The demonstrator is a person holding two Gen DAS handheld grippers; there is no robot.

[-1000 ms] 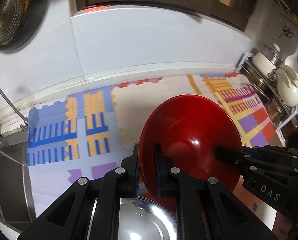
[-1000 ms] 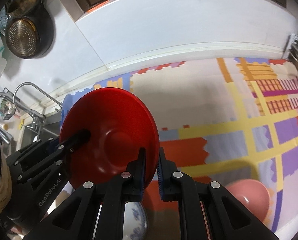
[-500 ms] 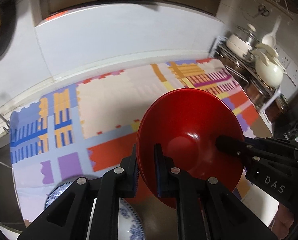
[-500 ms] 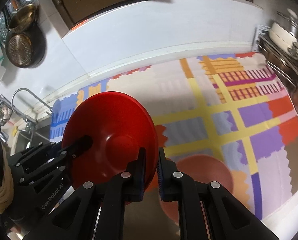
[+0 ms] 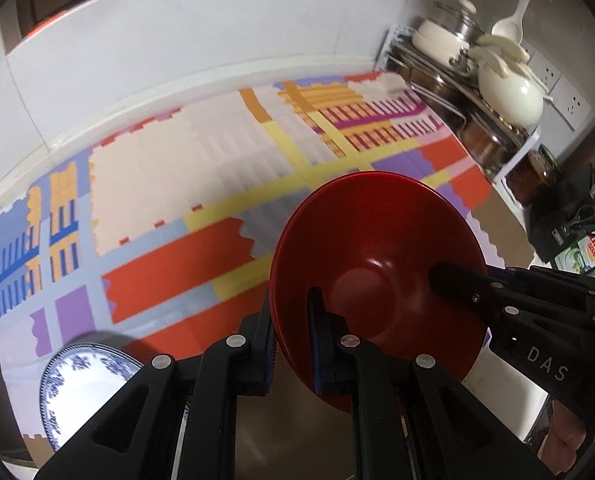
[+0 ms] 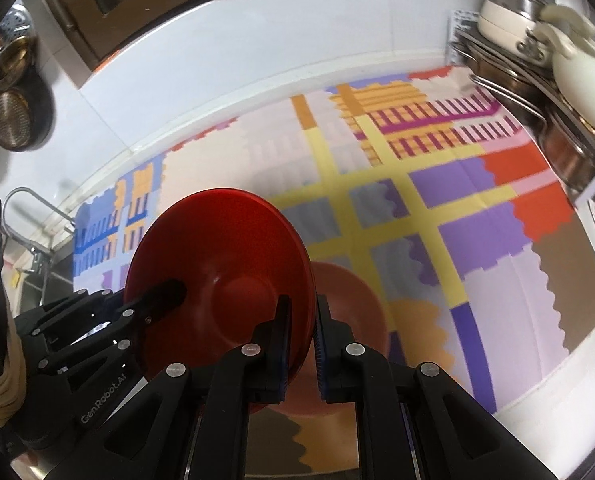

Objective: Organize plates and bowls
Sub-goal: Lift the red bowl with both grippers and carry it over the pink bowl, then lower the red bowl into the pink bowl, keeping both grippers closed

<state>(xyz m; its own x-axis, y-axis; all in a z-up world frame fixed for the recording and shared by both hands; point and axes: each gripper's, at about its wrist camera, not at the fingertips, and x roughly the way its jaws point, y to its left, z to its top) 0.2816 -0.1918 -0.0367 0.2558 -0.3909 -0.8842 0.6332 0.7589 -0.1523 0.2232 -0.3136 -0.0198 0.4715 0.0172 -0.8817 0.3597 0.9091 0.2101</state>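
Note:
A glossy red bowl (image 5: 377, 264) hangs above the patterned mat, held by both grippers on opposite rims. My left gripper (image 5: 291, 312) is shut on its left rim. My right gripper (image 6: 300, 312) is shut on its right rim; the bowl (image 6: 225, 280) fills the left of that view. The right gripper (image 5: 497, 300) also shows in the left wrist view, and the left gripper (image 6: 137, 312) in the right wrist view. A terracotta-pink plate (image 6: 349, 296) lies on the mat right behind and below the red bowl. A blue-and-white plate (image 5: 85, 384) lies on the mat at lower left.
A colourful patterned mat (image 5: 201, 168) covers the counter to the white tiled wall. A rack with pots and a cream kettle (image 5: 509, 96) stands at the far right. A sink tap (image 6: 37, 208) and hanging strainers (image 6: 13, 120) are at the left.
Both grippers have carried the red bowl to the right along the counter. The sink has left the left wrist view; the pink plate now lies beneath the bowl.

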